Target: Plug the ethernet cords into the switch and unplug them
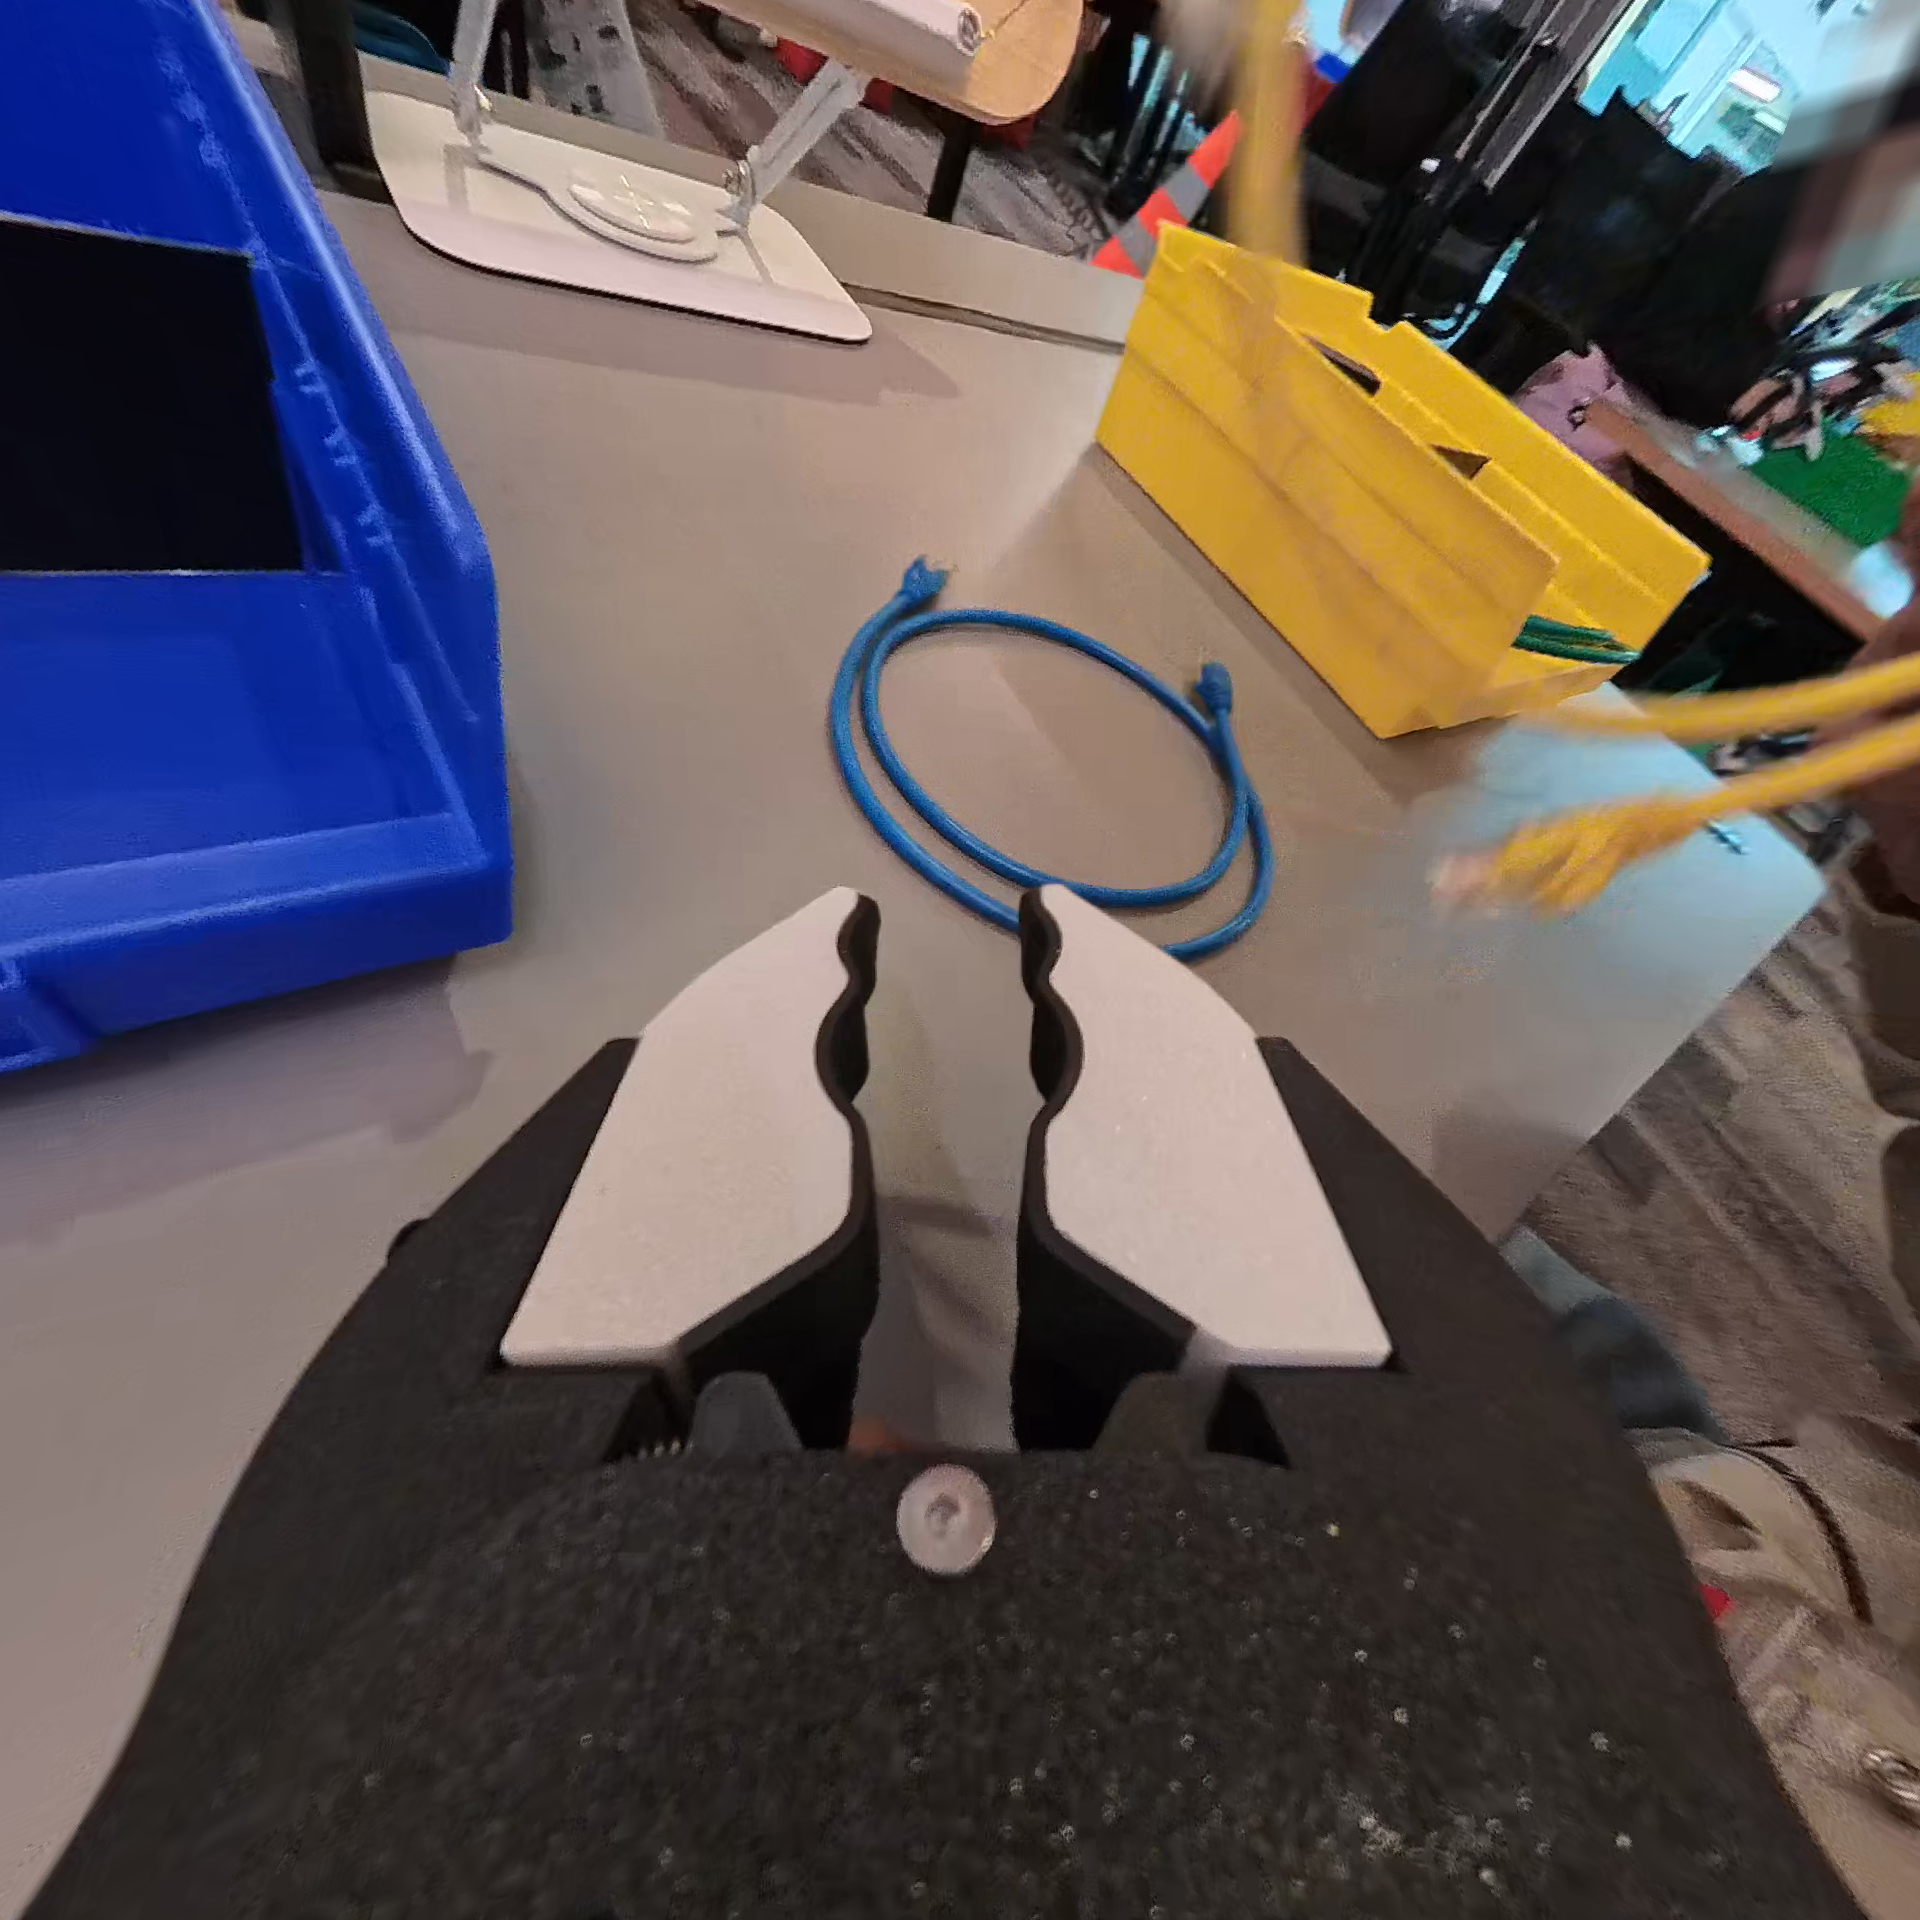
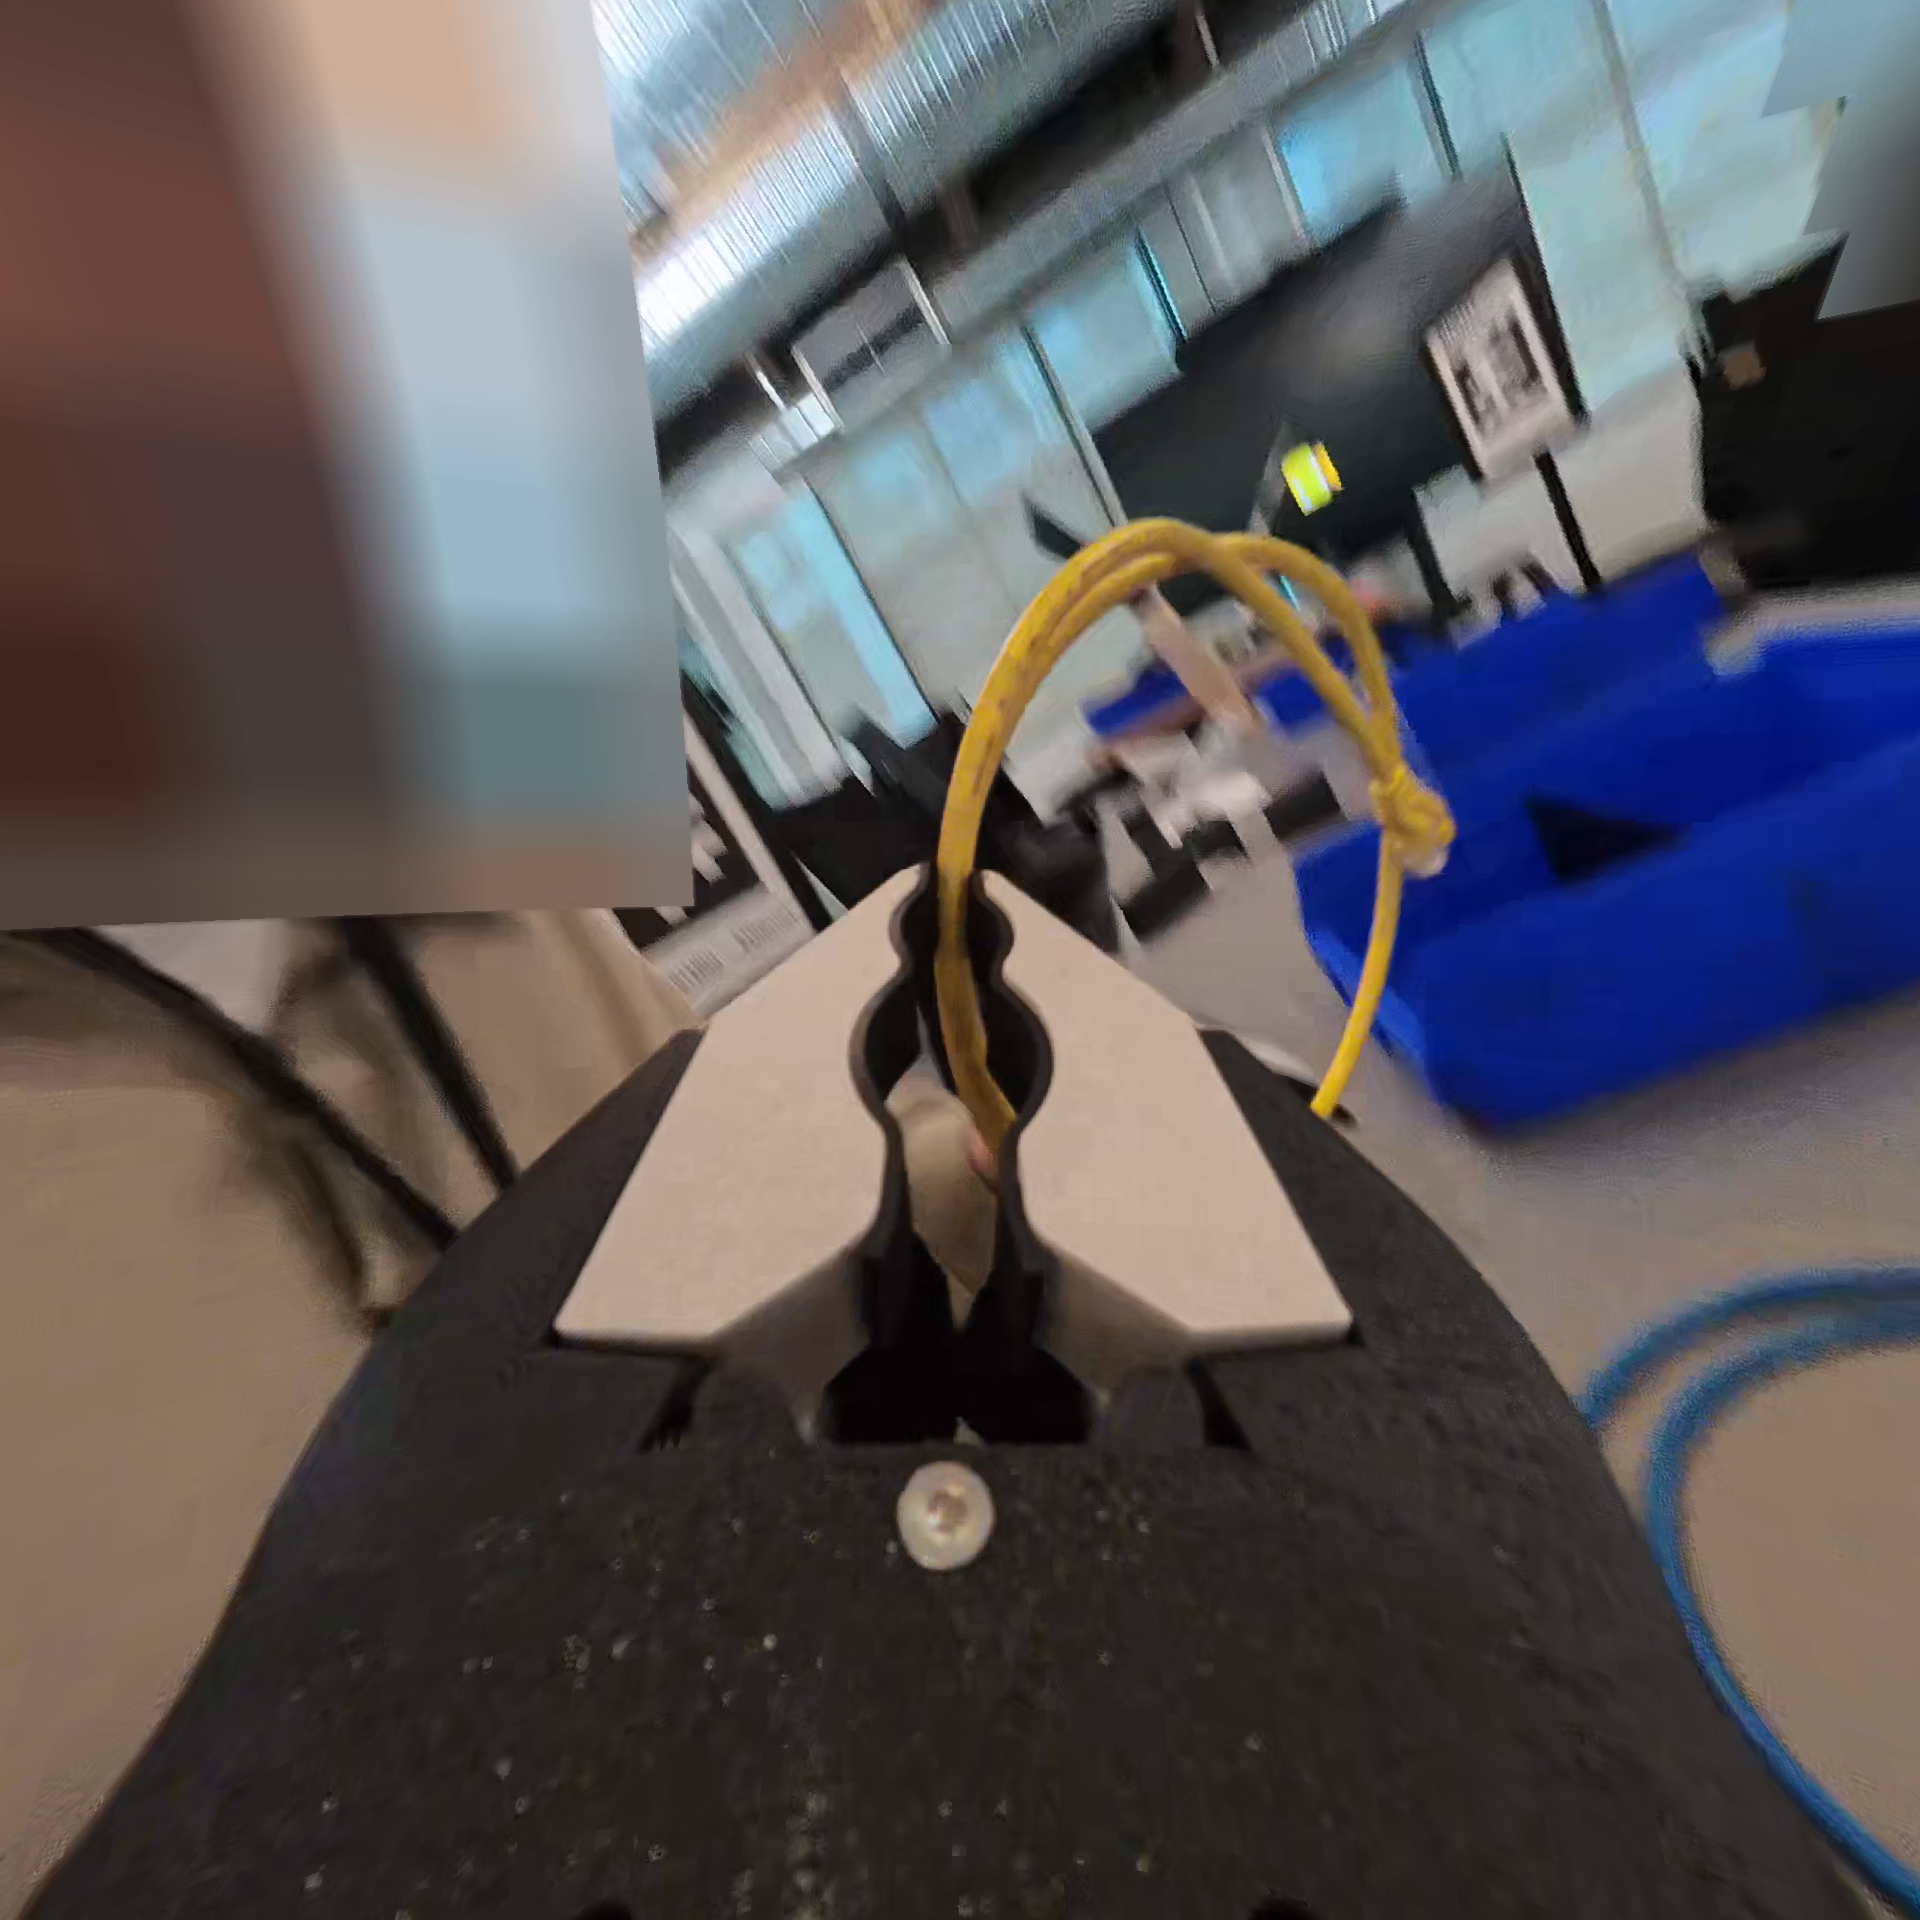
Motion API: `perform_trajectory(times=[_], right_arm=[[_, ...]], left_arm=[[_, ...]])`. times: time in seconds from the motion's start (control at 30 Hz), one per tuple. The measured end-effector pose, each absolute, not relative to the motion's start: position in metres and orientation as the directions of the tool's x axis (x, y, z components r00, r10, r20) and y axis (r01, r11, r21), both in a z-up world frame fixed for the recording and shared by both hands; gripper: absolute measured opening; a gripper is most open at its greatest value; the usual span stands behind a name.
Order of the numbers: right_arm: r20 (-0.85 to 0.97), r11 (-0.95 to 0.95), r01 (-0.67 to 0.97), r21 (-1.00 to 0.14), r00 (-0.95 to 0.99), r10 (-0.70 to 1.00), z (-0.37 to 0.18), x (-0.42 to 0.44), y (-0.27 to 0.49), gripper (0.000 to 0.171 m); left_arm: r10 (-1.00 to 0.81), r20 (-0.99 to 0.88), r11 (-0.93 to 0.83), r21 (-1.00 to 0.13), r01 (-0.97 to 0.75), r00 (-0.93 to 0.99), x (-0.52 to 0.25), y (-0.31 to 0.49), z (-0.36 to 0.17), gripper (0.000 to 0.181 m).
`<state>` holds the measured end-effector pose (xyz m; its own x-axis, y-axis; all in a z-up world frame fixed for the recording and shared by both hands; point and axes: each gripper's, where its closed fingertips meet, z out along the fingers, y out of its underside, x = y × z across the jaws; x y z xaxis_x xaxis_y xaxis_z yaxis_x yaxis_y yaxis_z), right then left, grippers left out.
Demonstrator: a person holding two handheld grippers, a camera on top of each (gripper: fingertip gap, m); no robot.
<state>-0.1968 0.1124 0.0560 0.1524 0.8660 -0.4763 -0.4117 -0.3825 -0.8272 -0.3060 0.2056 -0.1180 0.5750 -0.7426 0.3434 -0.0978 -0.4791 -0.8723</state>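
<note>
Blue bin (image 1: 239,623) at nine o'clock; left claw (image 1: 948,914) gapes empty over the surface (image 1: 675,540) — blue cord (image 1: 1049,769) coiled at twelve. Right claw (image 2: 951,894) clenches the yellow cord (image 2: 1049,623) aloft — its dangling plug (image 2: 1413,821) might snag, I reckon. No switch visible.

Left gripper (image 1: 948,914) agape, right gripper (image 2: 951,883) clamped.

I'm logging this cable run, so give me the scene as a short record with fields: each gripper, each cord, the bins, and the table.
left gripper: open, empty, above the table
right gripper: shut on yellow ethernet cord, held in the air
blue ethernet cord: coiled flat on the table, both plugs free
blue bin: on the table, left
yellow bin: on the table, far right
table: grey
switch: not visible
</note>
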Motion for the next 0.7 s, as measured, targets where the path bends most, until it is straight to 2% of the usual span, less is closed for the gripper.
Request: perform_trajectory(times=[0.07, 0.17, 0.23, 0.3, 0.43, 0.5, 0.6, 0.7], right_arm=[[-0.471, -0.375, -0.507, -0.776, 0.071, 0.879, 0.08, -0.179, 0.105, 0.005], [-0.486, -0.384, -0.546, -0.745, 0.049, 0.873, 0.082, -0.168, 0.106, 0.005], [-0.5, -0.373, -0.549, -0.748, 0.096, 0.861, 0.077, -0.159, 0.112, 0.005], [-0.482, -0.327, -0.506, -0.798, 0.211, 0.85, 0.074, -0.149, 0.116, 0.005], [-0.33, -0.214, -0.26, -0.942, 0.584, 0.742, 0.066, -0.105, 0.122, 0.005], [-0.227, -0.217, -0.112, -0.97, 0.743, 0.63, 0.06, -0.07, 0.124, 0.005], [-0.038, -0.305, 0.109, -0.946, 0.898, 0.438, 0.043, -0.008, 0.122, 0.005], [0.096, -0.474, 0.268, -0.839, 0.93, 0.356, 0.017, 0.036, 0.113, 0.005]], left_arm=[[-0.742, 0.373, -0.5, -0.861, -0.089, 0.557, -0.303, 0.203, -0.119, 0.026], [-0.75, 0.363, -0.494, -0.863, -0.103, 0.553, -0.3, 0.201, -0.12, 0.026], [-0.755, 0.349, -0.484, -0.867, -0.114, 0.555, -0.299, 0.2, -0.12, 0.026], [-0.758, 0.344, -0.481, -0.869, -0.12, 0.554, -0.299, 0.199, -0.12, 0.026], [-0.761, 0.346, -0.484, -0.866, -0.125, 0.549, -0.298, 0.198, -0.121, 0.026], [-0.764, 0.347, -0.486, -0.864, -0.13, 0.544, -0.297, 0.197, -0.122, 0.026], [-0.77, 0.347, -0.487, -0.862, -0.142, 0.536, -0.294, 0.195, -0.124, 0.026], [-0.778, 0.336, -0.48, -0.863, -0.158, 0.53, -0.291, 0.192, -0.125, 0.026]])
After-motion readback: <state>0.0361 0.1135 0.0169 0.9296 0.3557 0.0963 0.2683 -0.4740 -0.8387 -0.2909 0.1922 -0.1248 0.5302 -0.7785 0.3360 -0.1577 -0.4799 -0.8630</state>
